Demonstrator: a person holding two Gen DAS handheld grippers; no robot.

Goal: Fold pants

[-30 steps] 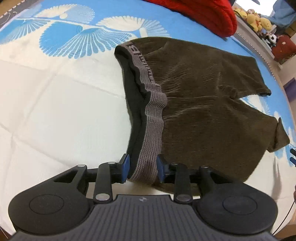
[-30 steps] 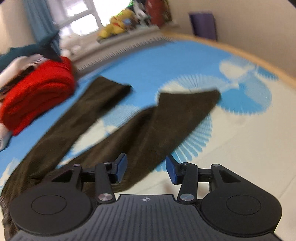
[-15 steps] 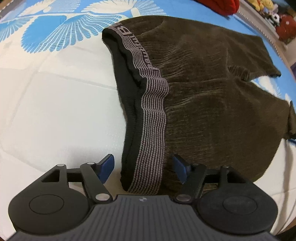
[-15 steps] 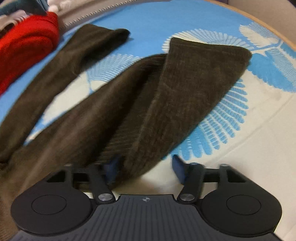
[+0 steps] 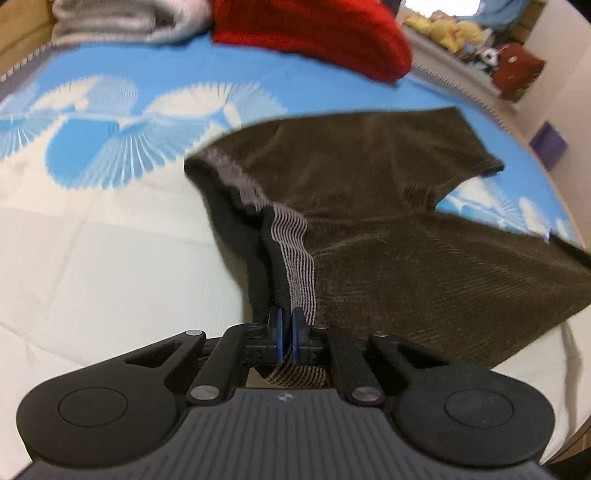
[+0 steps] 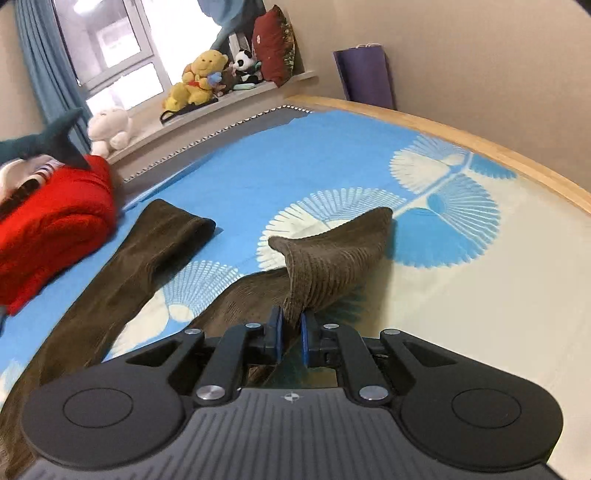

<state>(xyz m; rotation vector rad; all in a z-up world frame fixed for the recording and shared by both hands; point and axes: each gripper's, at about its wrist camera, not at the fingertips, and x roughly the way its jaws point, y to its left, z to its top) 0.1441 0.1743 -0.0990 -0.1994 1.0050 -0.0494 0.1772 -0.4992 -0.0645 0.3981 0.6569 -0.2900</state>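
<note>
Between both jaws: dark olive-brown ribbed knit pants [image 5: 369, 229] stretch lengthwise, left gripper [image 5: 285, 326] clamping waistband, right gripper [image 6: 291, 330] closing on near leg's cuff, far leg opposite.

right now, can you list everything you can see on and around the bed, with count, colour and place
brown corduroy pants: one, dark brown with a grey striped waistband, spread on the bed, near leg lifted
blue and cream fan-print bedsheet: one, covering the bed
red knitted blanket: one, folded, at the far side of the bed
grey folded cloth: one, beside the red blanket
plush toys: several, yellow, white, black-and-white, on the window ledge
dark red cushion: one, on the ledge
purple bag: one, against the wall
teal curtain: one, by the window
left gripper: black, blue pads, shut on the waistband
right gripper: black, blue pads, jaws closing, pinching the near leg
</note>
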